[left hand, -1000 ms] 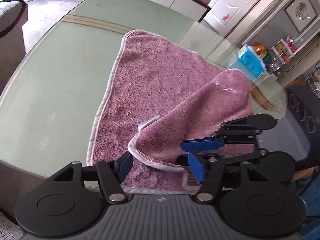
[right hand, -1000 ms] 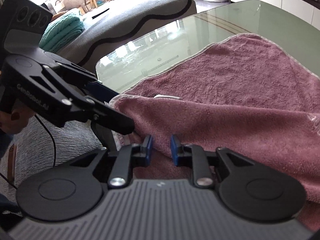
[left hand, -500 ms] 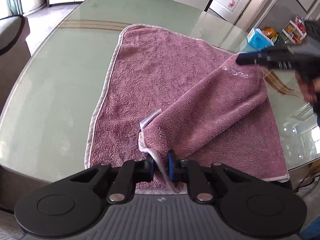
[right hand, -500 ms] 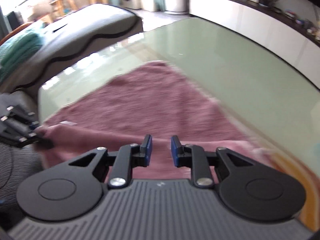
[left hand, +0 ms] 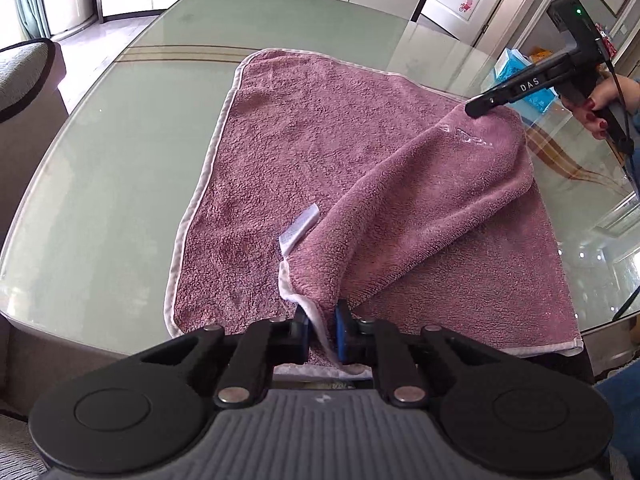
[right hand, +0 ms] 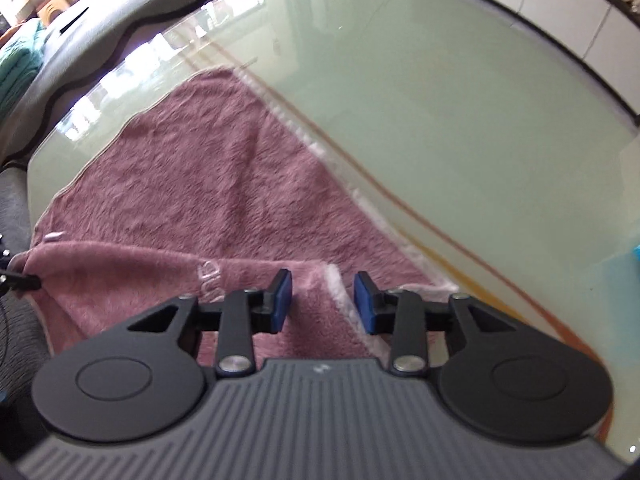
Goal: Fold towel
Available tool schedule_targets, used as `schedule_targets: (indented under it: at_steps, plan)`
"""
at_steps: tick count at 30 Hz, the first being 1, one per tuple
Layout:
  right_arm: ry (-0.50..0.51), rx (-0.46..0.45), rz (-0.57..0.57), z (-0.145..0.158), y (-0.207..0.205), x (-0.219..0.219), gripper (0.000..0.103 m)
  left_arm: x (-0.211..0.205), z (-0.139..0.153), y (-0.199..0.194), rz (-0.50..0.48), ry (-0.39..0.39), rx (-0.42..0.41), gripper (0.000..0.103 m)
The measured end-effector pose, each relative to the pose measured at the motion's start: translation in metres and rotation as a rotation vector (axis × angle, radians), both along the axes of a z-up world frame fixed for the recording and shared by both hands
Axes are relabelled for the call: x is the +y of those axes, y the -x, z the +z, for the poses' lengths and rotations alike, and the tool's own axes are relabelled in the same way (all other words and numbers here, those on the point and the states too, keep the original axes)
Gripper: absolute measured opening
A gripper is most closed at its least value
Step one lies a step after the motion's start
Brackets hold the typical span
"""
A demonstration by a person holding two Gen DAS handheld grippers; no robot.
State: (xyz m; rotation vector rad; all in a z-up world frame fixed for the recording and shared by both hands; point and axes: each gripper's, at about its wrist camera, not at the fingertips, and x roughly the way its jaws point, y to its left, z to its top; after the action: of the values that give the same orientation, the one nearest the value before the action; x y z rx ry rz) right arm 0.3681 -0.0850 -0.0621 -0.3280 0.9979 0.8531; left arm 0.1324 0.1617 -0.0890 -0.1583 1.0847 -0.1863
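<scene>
Left wrist view: left gripper [left hand: 322, 330] fingers pinch the towel [left hand: 320, 152] corner; right gripper [right hand: 322, 300] fingers gape above its hem.

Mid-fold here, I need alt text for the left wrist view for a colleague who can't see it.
The left hand-held gripper is shut on a white-trimmed corner of a mauve towel, lifting it off a green glass table. The right hand-held gripper reaches in from the upper right, tip at the towel's far folded corner.

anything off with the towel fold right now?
Fold is askew: only the left gripper pinches the towel corner, so the folded flap runs diagonally. The right gripper is open over the other corner.
</scene>
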Motion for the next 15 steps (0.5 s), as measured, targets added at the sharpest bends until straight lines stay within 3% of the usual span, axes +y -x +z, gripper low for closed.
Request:
schedule_targets:
  at_steps: [4, 15]
  plan:
    - [-0.137, -0.095, 0.051, 0.021, 0.014, -0.006, 0.008, -0.002, 0.000, -0.001, 0.007, -0.012, 0.001, 0.014]
    - [-0.514, -0.355, 0.191, 0.078, 0.054, -0.024, 0.008, 0.015, 0.020, 0.014, 0.092, -0.009, -0.091, 0.014]
